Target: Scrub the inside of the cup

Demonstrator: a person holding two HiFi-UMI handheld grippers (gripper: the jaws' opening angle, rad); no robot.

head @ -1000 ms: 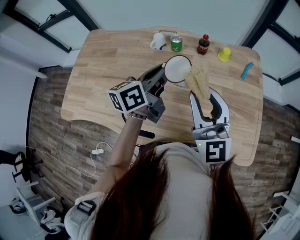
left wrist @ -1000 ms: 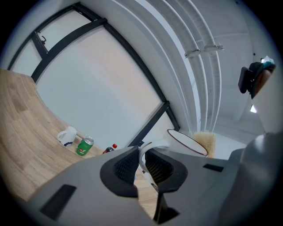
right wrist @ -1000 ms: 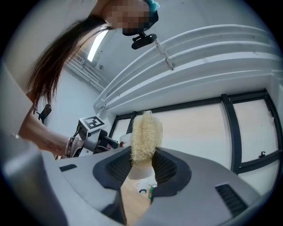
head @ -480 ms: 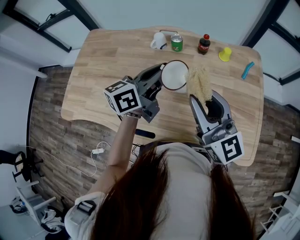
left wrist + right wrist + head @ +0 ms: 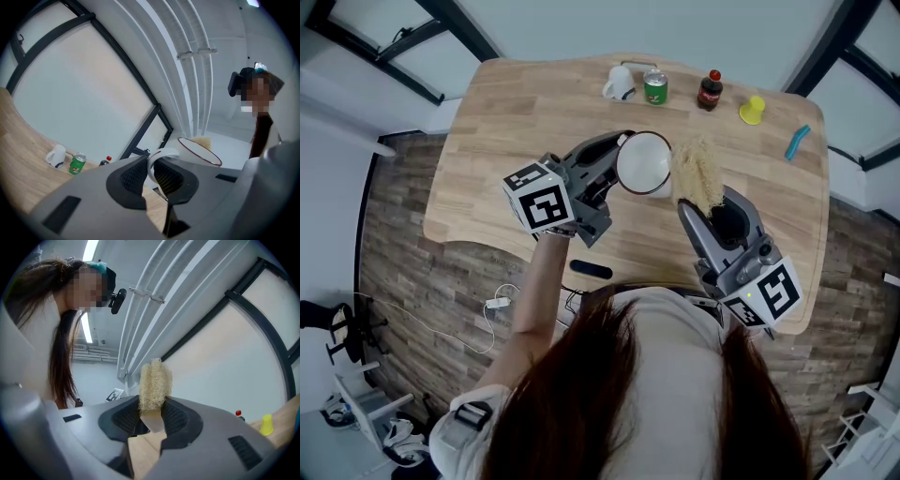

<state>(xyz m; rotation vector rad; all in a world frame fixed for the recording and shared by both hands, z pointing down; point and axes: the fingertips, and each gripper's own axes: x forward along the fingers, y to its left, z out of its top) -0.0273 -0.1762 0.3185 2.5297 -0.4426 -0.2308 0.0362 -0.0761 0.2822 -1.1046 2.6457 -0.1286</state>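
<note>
Left gripper shut tight on the handle of the cup; right gripper pinching the base of a loofah scrubber
The cup is held above the table, its mouth facing up toward the person. The scrubber stands just beside the cup's right rim, outside it. Beyond the cup, along the table's far edge, stand a white mug, a green can and a small bottle
</note>
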